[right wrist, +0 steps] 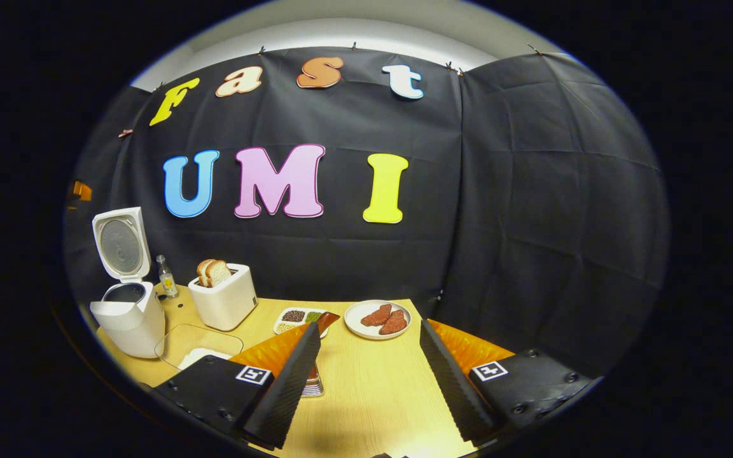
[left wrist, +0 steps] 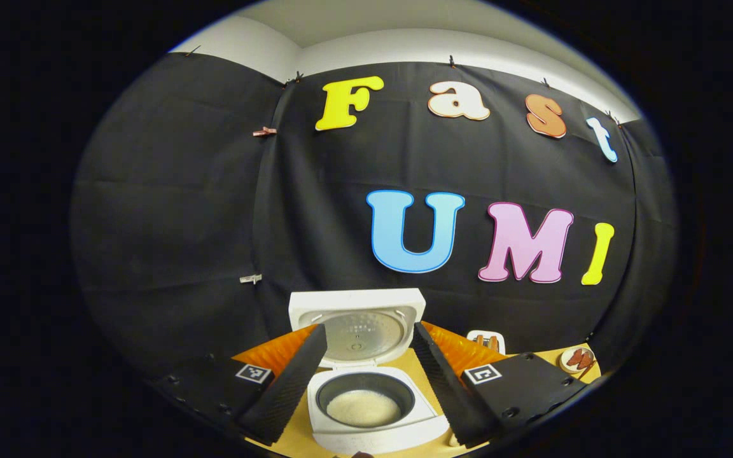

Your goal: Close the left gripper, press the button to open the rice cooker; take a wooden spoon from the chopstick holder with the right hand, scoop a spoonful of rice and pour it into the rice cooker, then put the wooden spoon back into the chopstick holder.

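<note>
Both pairs of jaws stand spread wide and pinch nothing. Between the fingers of the left gripper [left wrist: 366, 375] sits one white square rice cooker [left wrist: 373, 407], its lid [left wrist: 357, 327] thrown up and back, its dark inner pot [left wrist: 365, 397] bared with a pale layer of rice [left wrist: 363, 408] at the bottom; the cooker lies just ahead of the fingertips, centred in the gap and touching neither finger. From the right gripper [right wrist: 369, 375] the same cooker [right wrist: 126, 312] stands far off to the left at the table's near-left corner. Counting outward from the cooker: one small clear bottle [right wrist: 165, 277] just behind it, one white toaster [right wrist: 224, 304] with two slices of bread [right wrist: 214, 272] beside that, one shallow clear tray [right wrist: 198, 346] in front of the toaster, one white dish of mixed grains [right wrist: 300, 316] further right, one round white plate [right wrist: 377, 319] with two reddish pieces on it beyond. A ribbed clear holder [right wrist: 312, 381] peeks out behind the right gripper's left finger, mostly hidden. The yellow wooden table [right wrist: 373, 388] lies bare between the right gripper's fingers, with its back edge against the black cloth.
</note>
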Available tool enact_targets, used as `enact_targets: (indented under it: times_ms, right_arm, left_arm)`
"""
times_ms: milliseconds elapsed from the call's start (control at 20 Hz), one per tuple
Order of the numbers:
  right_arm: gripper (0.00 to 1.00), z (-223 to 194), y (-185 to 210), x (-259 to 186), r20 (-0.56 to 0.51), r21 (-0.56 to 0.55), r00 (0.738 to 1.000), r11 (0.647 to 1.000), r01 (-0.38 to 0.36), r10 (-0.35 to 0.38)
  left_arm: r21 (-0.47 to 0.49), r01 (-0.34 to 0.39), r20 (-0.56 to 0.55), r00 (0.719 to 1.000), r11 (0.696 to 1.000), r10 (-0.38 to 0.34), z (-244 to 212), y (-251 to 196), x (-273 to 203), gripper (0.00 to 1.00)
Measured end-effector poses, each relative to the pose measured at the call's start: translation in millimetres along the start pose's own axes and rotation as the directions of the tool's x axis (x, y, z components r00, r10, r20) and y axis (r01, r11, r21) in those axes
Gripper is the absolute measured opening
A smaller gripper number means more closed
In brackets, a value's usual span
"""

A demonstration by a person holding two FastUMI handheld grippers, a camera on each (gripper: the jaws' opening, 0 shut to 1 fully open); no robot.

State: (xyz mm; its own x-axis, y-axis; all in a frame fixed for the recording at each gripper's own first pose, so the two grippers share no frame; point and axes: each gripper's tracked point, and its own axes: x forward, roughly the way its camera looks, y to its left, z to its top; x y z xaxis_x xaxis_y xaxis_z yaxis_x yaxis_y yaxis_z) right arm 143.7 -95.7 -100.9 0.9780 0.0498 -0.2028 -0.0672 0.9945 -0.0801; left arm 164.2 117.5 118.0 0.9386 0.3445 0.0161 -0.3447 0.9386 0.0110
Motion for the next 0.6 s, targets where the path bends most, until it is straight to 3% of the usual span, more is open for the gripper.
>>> enact_targets:
  times_ms: [600]
  right_arm:
    - [1.0, -6, 20, -81, -0.025, 0.008, 0.994, 0.995, 0.103, -0.103]
  left_arm:
    - [-0.027, 0.061, -0.015, 0.998, 0.998, -0.061, 21, 12, 159, 0.94]
